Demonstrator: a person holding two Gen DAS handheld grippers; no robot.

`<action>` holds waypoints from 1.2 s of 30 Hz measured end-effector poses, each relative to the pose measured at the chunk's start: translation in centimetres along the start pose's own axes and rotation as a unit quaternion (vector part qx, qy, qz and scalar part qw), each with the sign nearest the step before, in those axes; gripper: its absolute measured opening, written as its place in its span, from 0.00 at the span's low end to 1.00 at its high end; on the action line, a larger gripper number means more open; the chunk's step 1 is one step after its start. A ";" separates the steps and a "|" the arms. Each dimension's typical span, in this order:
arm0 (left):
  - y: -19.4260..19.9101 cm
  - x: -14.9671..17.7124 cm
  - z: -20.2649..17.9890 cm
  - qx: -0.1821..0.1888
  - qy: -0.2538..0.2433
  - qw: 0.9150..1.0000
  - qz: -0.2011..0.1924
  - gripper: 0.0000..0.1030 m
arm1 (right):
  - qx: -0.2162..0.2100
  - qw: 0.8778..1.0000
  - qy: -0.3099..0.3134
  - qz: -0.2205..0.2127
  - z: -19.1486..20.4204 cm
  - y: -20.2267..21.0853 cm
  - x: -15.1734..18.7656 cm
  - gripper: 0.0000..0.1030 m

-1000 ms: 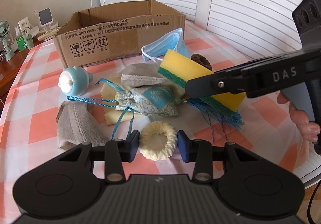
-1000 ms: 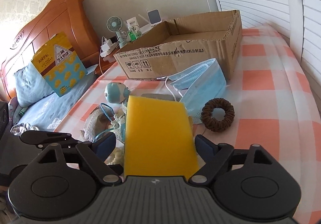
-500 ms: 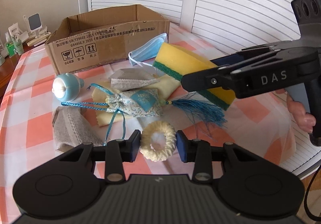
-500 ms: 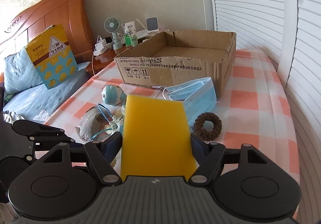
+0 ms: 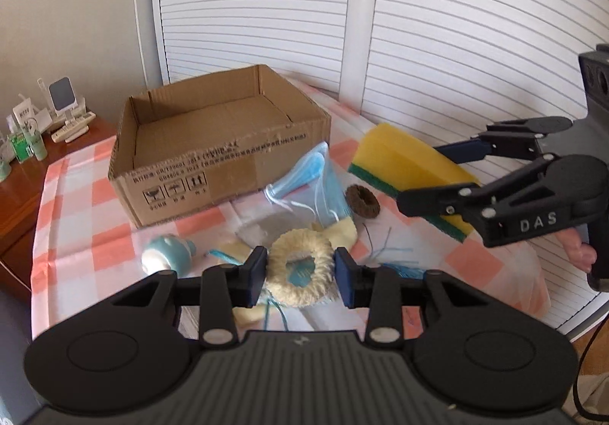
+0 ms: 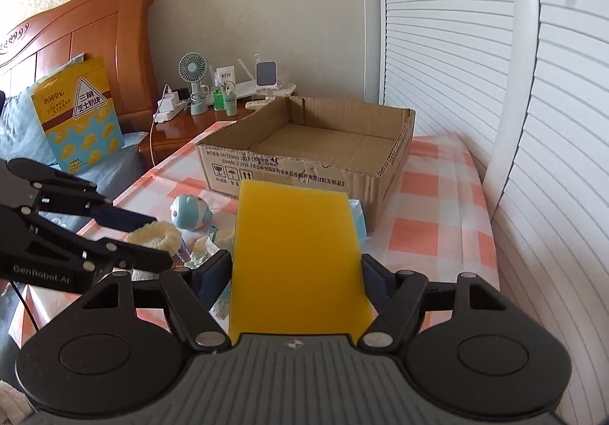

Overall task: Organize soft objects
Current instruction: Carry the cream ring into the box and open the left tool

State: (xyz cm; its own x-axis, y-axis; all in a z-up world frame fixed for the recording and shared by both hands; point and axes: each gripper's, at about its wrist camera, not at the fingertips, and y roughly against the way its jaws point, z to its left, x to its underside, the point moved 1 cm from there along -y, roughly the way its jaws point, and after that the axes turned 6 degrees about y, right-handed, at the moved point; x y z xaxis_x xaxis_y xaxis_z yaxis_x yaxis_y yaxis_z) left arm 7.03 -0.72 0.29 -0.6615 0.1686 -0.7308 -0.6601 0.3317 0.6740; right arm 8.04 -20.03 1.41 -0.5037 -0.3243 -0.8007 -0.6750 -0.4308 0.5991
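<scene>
My left gripper [image 5: 300, 274] is shut on a cream woolly ring [image 5: 300, 272] and holds it above the checked table; the ring also shows in the right wrist view [image 6: 154, 236]. My right gripper [image 6: 297, 272] is shut on a yellow sponge [image 6: 297, 253] with a green scouring side [image 5: 403, 174], held in the air to the right of the pile. An open cardboard box [image 5: 217, 143] stands at the back, empty inside [image 6: 323, 139]. On the cloth lie a blue face mask [image 5: 316, 181], a brown hair ring [image 5: 361, 200] and a light blue round toy [image 5: 167, 253].
A cream cloth [image 5: 342, 231] and teal tassel threads [image 5: 399, 267] lie under the ring. A wooden bedside table [image 6: 182, 128] with a small fan [image 6: 194, 69] stands left of the table. White slatted doors [image 5: 456, 44] run along the back and right. A bed [image 6: 57, 143] is at the left.
My left gripper has lifted the cream ring off the table and moved towards the box. My right gripper has risen with the sponge, closer to the box.
</scene>
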 end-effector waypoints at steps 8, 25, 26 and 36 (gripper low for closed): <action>-3.2 -7.5 3.5 -0.038 -0.017 0.999 -0.026 0.36 | 0.015 1.000 0.007 -0.013 -1.0 -1.0 -2.5 0.74; -17.0 -16.9 11.3 -0.142 0.034 0.989 -0.016 0.80 | 0.028 1.000 -0.007 -0.006 -4.4 -4.3 -4.3 0.74; -17.1 -16.7 11.4 -0.146 0.033 0.989 -0.017 0.80 | 0.028 1.000 -0.007 -0.006 -4.4 -4.4 -4.4 0.74; -10.8 -14.2 9.3 -0.132 0.018 0.990 -0.038 0.97 | 0.034 0.999 -0.010 0.003 -3.6 -4.4 -5.0 0.75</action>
State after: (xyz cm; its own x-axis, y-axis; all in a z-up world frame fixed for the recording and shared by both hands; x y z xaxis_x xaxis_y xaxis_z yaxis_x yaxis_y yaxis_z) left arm 26.90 1.93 2.35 -0.6154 0.1181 -0.7793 -0.7753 0.0870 0.6255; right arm 15.49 -19.56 2.79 -0.5185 -0.3088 -0.7974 -0.7062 -0.3710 0.6029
